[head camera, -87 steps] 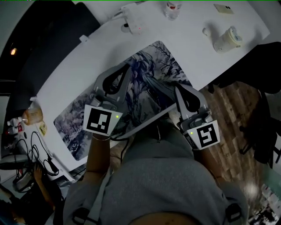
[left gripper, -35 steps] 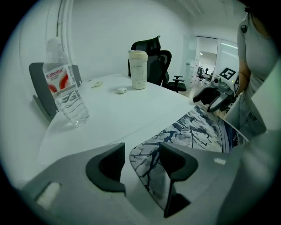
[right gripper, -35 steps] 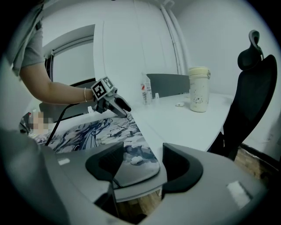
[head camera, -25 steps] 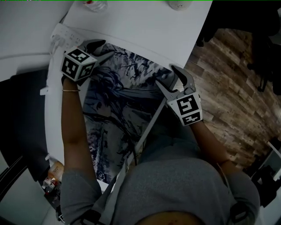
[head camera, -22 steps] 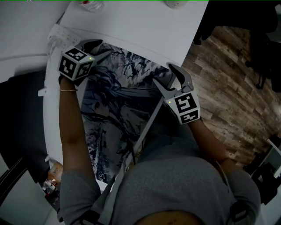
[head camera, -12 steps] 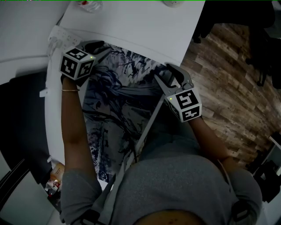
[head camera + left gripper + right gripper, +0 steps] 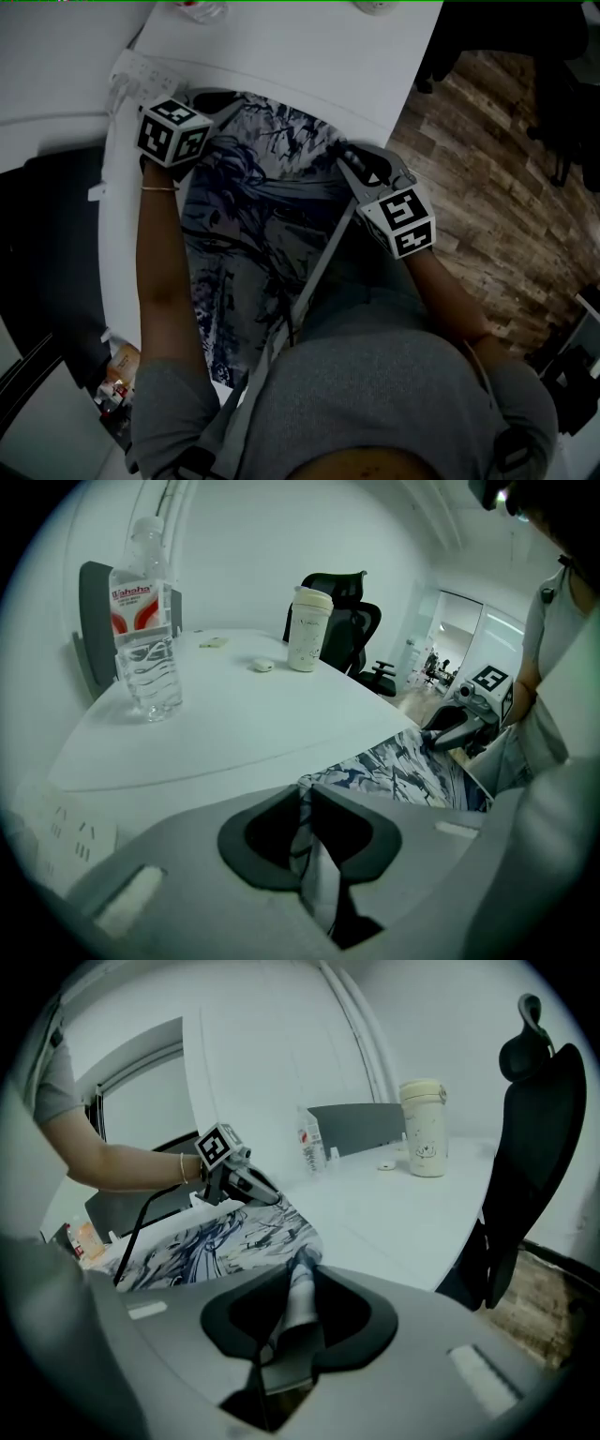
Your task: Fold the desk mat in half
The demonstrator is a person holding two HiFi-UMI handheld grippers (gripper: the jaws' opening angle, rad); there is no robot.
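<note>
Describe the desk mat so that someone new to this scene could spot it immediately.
On the white table, along the edge nearest the person, lies the desk mat, a long thin sheet. It alone carries a dark blue-and-white ink-style print; the water bottle and the cream cup stand upright further back.

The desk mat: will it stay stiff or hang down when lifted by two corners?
Probably floppy: the desk mat buckles at its corners between the left tool and right tool, whose jaws have just been closing on it. Probably light, being so thin. Its middle may sag when raised.
</note>
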